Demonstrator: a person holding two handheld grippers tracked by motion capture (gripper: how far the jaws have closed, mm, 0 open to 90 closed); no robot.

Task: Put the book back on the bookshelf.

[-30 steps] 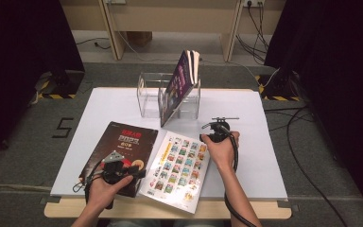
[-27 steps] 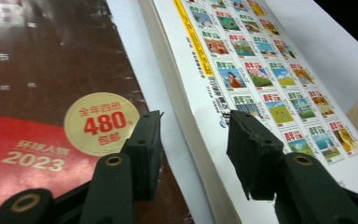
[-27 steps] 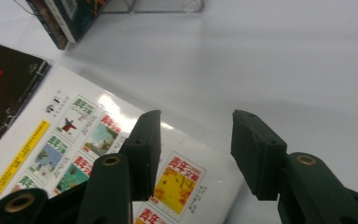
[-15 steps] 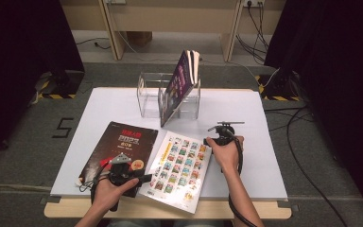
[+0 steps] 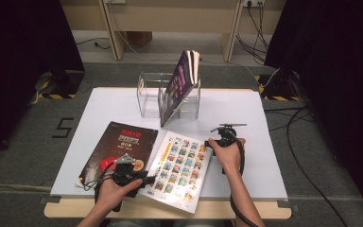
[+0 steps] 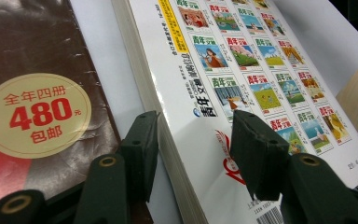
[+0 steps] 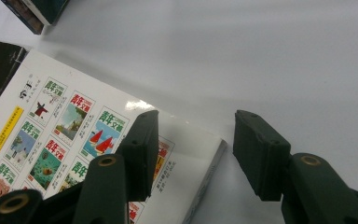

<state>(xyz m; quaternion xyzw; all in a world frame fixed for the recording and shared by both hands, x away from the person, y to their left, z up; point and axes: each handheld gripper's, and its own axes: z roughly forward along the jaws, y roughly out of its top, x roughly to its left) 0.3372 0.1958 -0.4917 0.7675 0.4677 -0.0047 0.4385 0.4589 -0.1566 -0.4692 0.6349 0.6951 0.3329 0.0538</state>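
While the white magazine [image 5: 179, 170] lies flat on the tabletop [image 5: 246, 113] beside the dark one [image 5: 118, 151], left tongs [image 6: 193, 140] and right tongs [image 7: 196, 149] have just been opening, astride opposite edges, not pinching; risk: thin-edge grab slips, pages fan.

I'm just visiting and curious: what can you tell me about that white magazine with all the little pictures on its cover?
The white magazine lies flat and closed on the white table, beside a dark magazine. Its glossy cover shows rows of small colourful cover pictures, a yellow strip and a barcode. It looks thick, with many pages. The left hand-held gripper straddles its spine edge, and the right hand-held gripper straddles a far corner, both open.
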